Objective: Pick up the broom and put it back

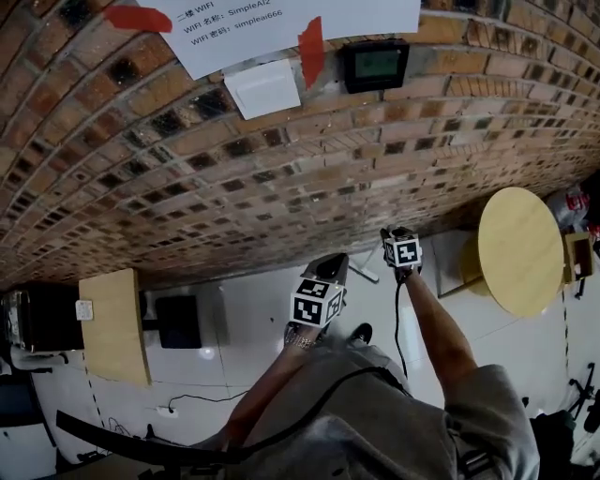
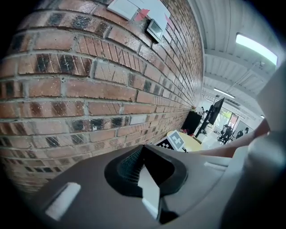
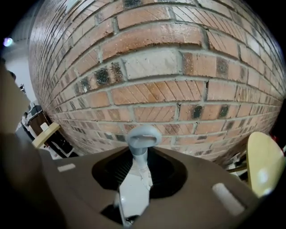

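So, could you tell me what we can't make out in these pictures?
- Broom: only its looped handle end shows, in the right gripper view; the right gripper hides the rest.
- Wall display: head view, too small to read.
- Floor under the person: head view, hidden by the shirt.

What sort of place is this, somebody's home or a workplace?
Probably an office or shared workspace: a printed WiFi notice taped to the brick wall, a round wooden table beside it.
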`<state>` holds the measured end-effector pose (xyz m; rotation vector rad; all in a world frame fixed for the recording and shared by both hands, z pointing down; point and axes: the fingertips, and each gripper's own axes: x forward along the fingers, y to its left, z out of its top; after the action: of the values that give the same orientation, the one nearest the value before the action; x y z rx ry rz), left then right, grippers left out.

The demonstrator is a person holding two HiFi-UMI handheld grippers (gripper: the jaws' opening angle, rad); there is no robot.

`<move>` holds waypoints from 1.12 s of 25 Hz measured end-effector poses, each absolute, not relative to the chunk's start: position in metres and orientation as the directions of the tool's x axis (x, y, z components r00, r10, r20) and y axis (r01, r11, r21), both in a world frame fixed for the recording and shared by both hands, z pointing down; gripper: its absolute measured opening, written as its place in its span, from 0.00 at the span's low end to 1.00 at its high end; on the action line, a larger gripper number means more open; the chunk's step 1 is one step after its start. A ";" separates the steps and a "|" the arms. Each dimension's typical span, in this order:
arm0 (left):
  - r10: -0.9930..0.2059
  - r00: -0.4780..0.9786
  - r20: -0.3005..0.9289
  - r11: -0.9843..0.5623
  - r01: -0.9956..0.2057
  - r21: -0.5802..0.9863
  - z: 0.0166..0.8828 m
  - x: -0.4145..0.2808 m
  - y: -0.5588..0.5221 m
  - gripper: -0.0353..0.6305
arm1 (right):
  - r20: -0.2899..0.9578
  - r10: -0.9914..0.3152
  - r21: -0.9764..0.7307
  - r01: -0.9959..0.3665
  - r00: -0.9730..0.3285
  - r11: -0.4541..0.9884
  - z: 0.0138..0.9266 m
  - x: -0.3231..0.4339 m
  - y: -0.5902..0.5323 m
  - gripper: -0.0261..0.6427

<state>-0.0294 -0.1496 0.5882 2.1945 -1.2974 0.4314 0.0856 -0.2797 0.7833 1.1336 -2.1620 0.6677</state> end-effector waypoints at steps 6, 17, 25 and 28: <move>-0.715 0.445 0.539 -0.332 -0.895 0.298 0.596 -0.046 -0.148 0.03 | 0.683 -0.573 -0.150 -0.854 -0.454 0.498 0.789 0.090 -0.331 0.19; -0.720 0.404 0.564 -0.273 -0.912 0.306 0.610 -0.055 -0.145 0.03 | 0.642 -0.637 -0.165 -0.889 -0.426 0.428 0.783 0.112 -0.385 0.28; -0.708 0.417 0.569 -0.290 -0.907 0.304 0.611 -0.046 -0.145 0.03 | 0.641 -0.621 -0.188 -0.877 -0.451 0.442 0.779 0.110 -0.389 0.47; -0.709 0.415 0.570 -0.288 -0.908 0.303 0.611 -0.046 -0.144 0.03 | 0.645 -0.622 -0.193 -0.882 -0.444 0.429 0.777 0.112 -0.389 0.50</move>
<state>-0.0464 -0.1436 0.6114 2.0833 -1.3658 0.4391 0.1121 -0.3887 0.7765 1.2686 -2.2027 0.7141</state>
